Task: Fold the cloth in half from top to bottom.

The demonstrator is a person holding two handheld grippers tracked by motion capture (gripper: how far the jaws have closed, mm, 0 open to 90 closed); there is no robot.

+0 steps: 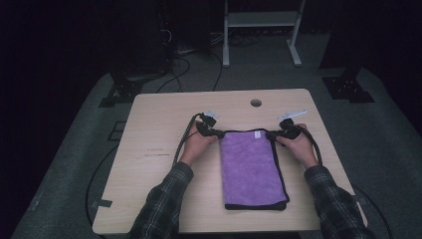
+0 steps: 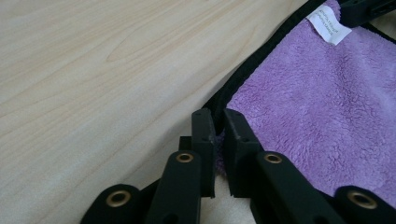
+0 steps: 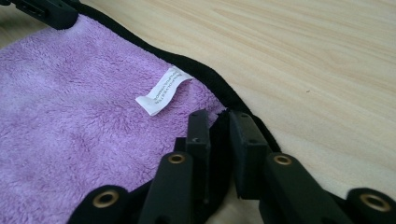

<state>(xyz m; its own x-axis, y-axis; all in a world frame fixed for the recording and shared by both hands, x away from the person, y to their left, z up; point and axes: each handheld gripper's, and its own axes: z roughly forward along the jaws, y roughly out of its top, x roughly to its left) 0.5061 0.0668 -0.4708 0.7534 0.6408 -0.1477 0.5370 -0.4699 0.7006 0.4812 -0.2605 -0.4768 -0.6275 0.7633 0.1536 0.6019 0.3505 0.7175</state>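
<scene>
A purple towel [image 1: 251, 169] with a black border lies folded lengthwise on the wooden table [image 1: 159, 164], its far edge held at both corners. My left gripper [image 1: 215, 132] is shut on the far left corner; in the left gripper view its jaws pinch the black hem of the towel [image 2: 317, 102]. My right gripper [image 1: 276, 135] is shut on the far right corner, where the black border of the towel [image 3: 70, 107] passes between its jaws. A white care label [image 3: 163, 90] sits near that corner, also seen as the label [image 2: 328, 23].
A round cable hole [image 1: 256, 103] lies in the table beyond the towel. Cables trail from both grippers along the tabletop. A white frame [image 1: 261, 30] and dark stands occupy the floor behind the table.
</scene>
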